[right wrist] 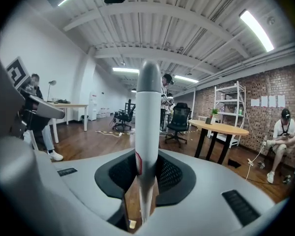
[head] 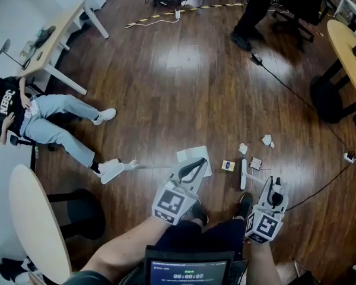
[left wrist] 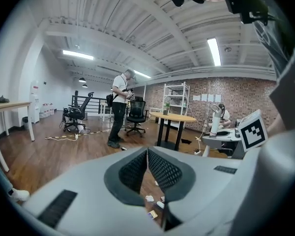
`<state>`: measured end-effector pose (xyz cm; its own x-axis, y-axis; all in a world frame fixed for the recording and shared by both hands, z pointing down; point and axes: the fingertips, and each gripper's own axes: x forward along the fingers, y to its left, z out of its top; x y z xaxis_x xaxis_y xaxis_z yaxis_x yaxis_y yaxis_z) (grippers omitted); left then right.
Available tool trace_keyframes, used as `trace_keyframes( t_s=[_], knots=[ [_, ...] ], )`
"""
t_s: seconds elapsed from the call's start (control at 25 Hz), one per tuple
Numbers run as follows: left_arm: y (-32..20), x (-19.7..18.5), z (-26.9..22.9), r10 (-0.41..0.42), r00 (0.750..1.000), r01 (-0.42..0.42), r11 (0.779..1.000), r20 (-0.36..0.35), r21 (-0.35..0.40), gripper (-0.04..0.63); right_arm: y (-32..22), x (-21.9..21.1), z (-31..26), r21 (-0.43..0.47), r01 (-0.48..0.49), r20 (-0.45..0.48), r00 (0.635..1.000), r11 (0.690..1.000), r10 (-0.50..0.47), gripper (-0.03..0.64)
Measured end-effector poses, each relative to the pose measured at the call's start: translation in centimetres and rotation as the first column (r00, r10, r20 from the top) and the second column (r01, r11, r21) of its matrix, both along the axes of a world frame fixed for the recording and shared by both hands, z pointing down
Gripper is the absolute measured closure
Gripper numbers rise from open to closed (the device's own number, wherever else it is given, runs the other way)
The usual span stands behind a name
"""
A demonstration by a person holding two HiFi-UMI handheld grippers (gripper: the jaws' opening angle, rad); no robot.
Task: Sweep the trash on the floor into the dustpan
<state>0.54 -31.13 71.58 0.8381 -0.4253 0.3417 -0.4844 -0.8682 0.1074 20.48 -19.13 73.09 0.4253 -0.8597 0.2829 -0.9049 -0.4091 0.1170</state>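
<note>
We see right gripper point(right wrist: 147, 173) clamped on the handle point(right wrist: 148, 117); left gripper point(left wrist: 147, 154) closed on nothing (trash point(head: 228, 165) scattered just ahead).

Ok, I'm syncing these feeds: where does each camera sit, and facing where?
Head view: on the head, steeply down at floor trash; shows a forearm, left gripper, right gripper.
Left gripper view: on that gripper, facing roughly level; its jaw tips touch.
Right gripper view: likewise; jaws clamp a pale handle.
Both gripper views share the standing person.
</note>
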Motion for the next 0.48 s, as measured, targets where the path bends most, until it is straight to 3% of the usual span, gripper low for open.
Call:
trace_keyframes(
  t_s=[0.48],
  knots=[
    [-1.4,-3.8,0.8,-0.070,0.997,0.070,0.997,-0.010,-0.012,0.560,-4.6,-6.6,1.7,-0.013,0.036,0.189,0.981,0.999,-0.033,0.511]
  ],
)
